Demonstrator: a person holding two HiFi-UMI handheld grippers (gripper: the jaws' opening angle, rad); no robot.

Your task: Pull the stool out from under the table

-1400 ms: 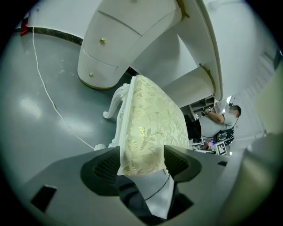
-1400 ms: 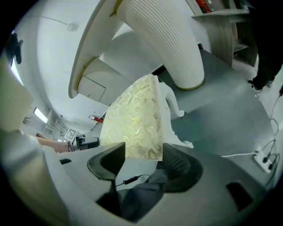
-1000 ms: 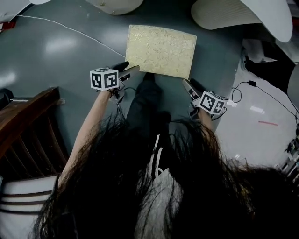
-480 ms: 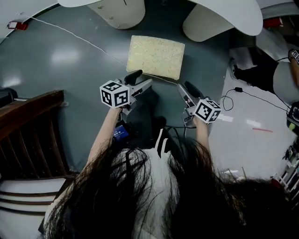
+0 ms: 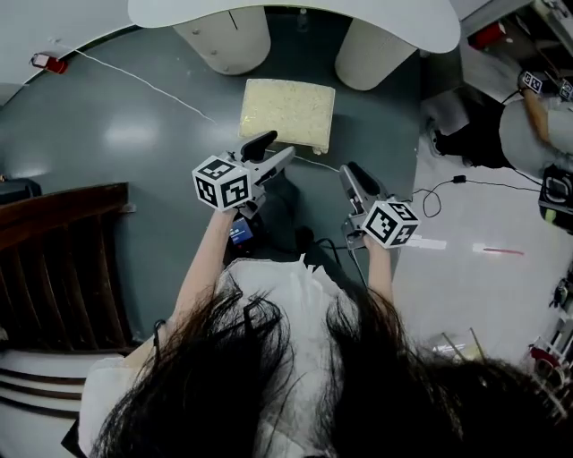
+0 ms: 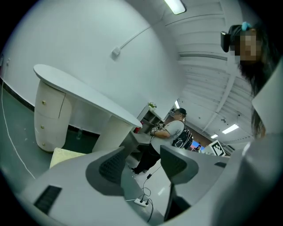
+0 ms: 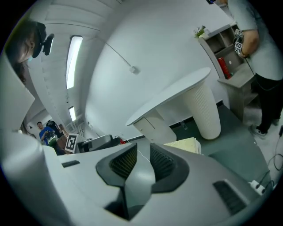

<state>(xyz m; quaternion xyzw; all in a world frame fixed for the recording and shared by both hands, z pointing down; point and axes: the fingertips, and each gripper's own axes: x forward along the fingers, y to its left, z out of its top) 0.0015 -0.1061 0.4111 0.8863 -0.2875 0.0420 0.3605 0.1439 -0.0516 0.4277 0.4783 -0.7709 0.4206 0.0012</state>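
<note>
The stool, a square seat with a pale yellow cushion, stands on the grey floor in front of the white table, out from under its top. In the head view my left gripper is just short of the stool's near edge, clear of it. Its jaws are closing with nothing between them. My right gripper is to the right and nearer me; its jaws are closing to a narrow gap, also empty. The stool shows low in the left gripper view and beyond the right gripper in its own view.
Two thick white table legs stand behind the stool. A dark wooden slatted chair is at my left. A white cable crosses the floor, and a black cable lies at right. Another person stands at far right.
Both grippers have drawn back from the stool's near corners and risen. The view has pulled away, so the stool looks smaller and the table top shows.
</note>
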